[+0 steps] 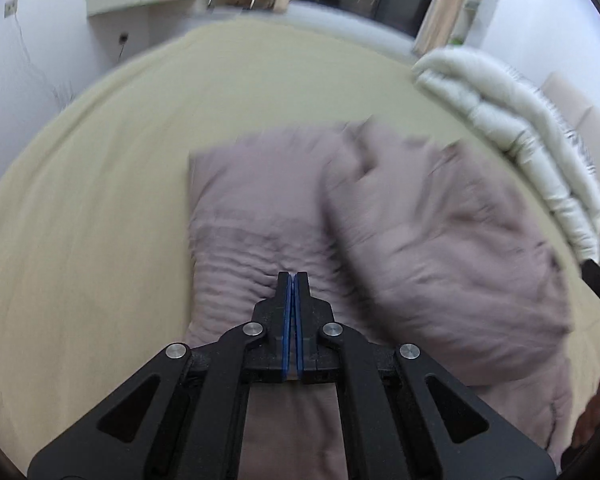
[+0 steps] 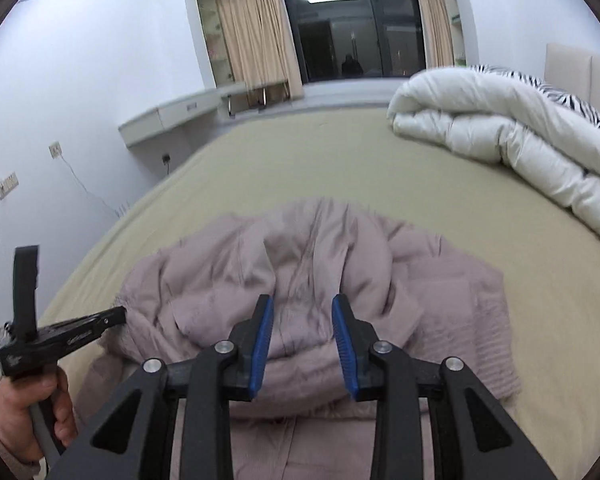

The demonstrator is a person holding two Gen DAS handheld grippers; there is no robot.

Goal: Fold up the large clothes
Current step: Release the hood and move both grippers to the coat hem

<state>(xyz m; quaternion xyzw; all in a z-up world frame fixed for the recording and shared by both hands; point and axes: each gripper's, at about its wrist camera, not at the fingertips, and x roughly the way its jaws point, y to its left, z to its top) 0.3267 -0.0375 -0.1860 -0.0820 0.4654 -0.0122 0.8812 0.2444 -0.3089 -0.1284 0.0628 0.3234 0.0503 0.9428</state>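
A large mauve-grey garment (image 1: 260,208) lies on the beige bed (image 1: 100,200), partly folded, with one part doubled over on its right side (image 1: 440,240). My left gripper (image 1: 292,276) is shut, its blue pads pressed together with no cloth seen between them, just above the garment's near part. In the right wrist view the garment (image 2: 308,248) lies bunched and wrinkled. My right gripper (image 2: 302,304) is open and empty, hovering over the garment's near middle. The left gripper (image 2: 112,316) shows at the left, held in a hand, its tip at the garment's left edge.
A rolled white duvet (image 2: 500,132) with a zebra-print item (image 2: 572,96) lies at the bed's far right. A wall shelf (image 2: 172,116), curtains (image 2: 252,36) and a dark window (image 2: 352,24) stand beyond the bed. Wall sockets and cables (image 2: 56,148) are at left.
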